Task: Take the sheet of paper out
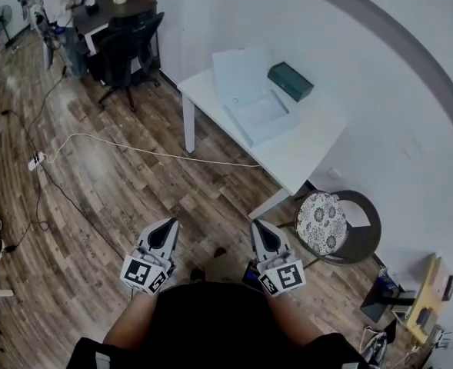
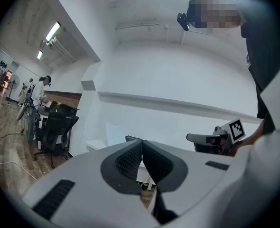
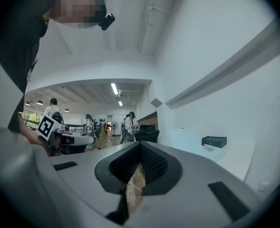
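A white table (image 1: 303,148) stands by the wall ahead. On it lies an open white file box (image 1: 261,114) with its lid raised, and a white sheet of paper (image 1: 258,108) lies inside. A dark green box (image 1: 290,81) sits behind it. Both grippers are held close to the person's body, well short of the table. My left gripper (image 1: 167,225) is shut and empty, its tips meeting (image 2: 141,142). My right gripper (image 1: 261,227) also has its tips together (image 3: 140,144), with nothing between them. The right gripper view shows the file box (image 3: 185,139) and the green box (image 3: 214,141) far off.
A round chair with a patterned cushion (image 1: 324,220) stands at the table's near right corner. A white cable (image 1: 134,148) runs over the wooden floor to a power strip (image 1: 36,160). A black office chair (image 1: 126,48) and a person (image 1: 57,6) are at the far left.
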Demonstrator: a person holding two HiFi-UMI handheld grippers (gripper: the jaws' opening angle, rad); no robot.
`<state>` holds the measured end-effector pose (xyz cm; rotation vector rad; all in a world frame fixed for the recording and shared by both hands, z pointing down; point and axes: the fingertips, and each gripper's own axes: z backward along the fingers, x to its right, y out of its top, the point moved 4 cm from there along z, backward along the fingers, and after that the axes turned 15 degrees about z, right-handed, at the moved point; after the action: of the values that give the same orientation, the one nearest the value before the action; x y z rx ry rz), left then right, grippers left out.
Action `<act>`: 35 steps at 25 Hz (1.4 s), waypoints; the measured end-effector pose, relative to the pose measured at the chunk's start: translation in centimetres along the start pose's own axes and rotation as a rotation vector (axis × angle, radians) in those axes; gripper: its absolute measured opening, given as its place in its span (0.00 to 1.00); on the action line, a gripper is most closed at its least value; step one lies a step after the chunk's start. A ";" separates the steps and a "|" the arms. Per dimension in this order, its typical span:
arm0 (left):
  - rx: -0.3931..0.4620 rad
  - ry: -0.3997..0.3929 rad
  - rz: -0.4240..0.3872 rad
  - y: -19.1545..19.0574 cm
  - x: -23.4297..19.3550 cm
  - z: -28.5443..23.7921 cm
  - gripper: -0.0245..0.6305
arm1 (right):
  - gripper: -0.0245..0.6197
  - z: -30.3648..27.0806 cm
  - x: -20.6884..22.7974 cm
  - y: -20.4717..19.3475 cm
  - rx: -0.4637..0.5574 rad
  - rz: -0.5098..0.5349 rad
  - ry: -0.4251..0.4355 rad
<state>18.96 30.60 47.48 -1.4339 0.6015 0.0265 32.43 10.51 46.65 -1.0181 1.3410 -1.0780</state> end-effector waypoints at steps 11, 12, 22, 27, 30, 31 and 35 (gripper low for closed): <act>-0.044 -0.003 -0.010 1.7 -4.5 -5.6 0.04 | 0.05 -7.2 3.1 -2.1 0.009 -0.034 0.017; -0.048 0.005 -0.010 1.9 -5.3 -6.1 0.04 | 0.05 -8.4 3.4 -2.2 0.015 -0.039 0.023; -0.087 0.026 0.013 5.2 -11.0 -16.9 0.04 | 0.05 -18.0 12.6 -3.1 0.012 -0.057 0.022; -0.073 0.018 -0.009 7.5 -13.8 -24.1 0.04 | 0.05 -22.9 18.6 -4.4 -0.001 -0.054 0.003; -0.060 0.016 -0.015 8.7 -15.0 -28.5 0.04 | 0.05 -25.4 21.9 -5.0 0.005 -0.060 -0.005; -0.060 0.009 -0.021 9.0 -15.3 -30.0 0.04 | 0.05 -26.1 22.9 -5.1 0.008 -0.062 -0.012; -0.084 -0.028 -0.041 9.7 -15.6 -34.7 0.04 | 0.05 -28.1 26.0 -5.8 0.016 -0.073 -0.034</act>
<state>-10.78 5.12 44.33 -1.5248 0.5532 0.0397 3.06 -14.73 46.63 -1.0758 1.2746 -1.1189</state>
